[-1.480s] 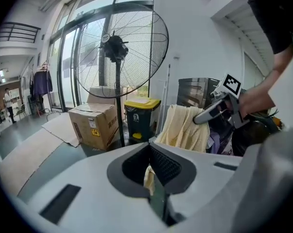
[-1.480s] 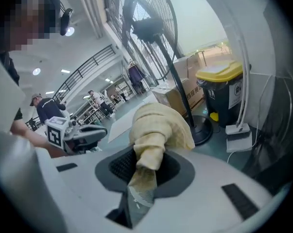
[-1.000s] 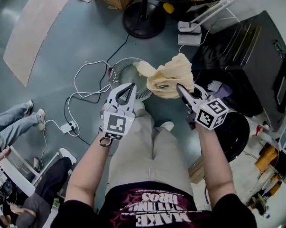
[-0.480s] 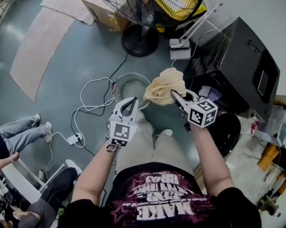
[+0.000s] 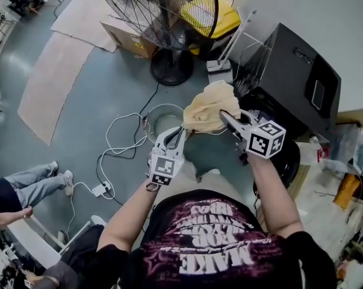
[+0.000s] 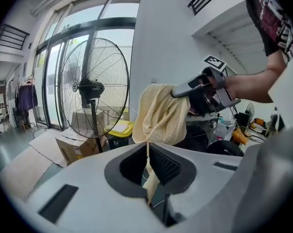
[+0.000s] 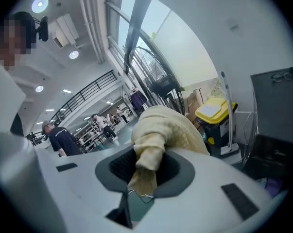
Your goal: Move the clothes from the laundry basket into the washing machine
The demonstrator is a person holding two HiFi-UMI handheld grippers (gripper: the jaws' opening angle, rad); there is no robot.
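Yellow cloth [image 6: 161, 115], long axis upright, tapering downward

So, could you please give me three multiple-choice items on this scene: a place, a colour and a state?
1. Where is the cloth? A on the floor; B held up by left gripper and right gripper; C draped on the fan.
2. Its colour? A pale yellow; B dark blue; C red.
3. The left gripper is: A open, empty; B shut on a cable; C shut on the cloth.
B: both grippers grip it in the air. A: it reads yellow in every view. C: its jaws pinch a thin edge.
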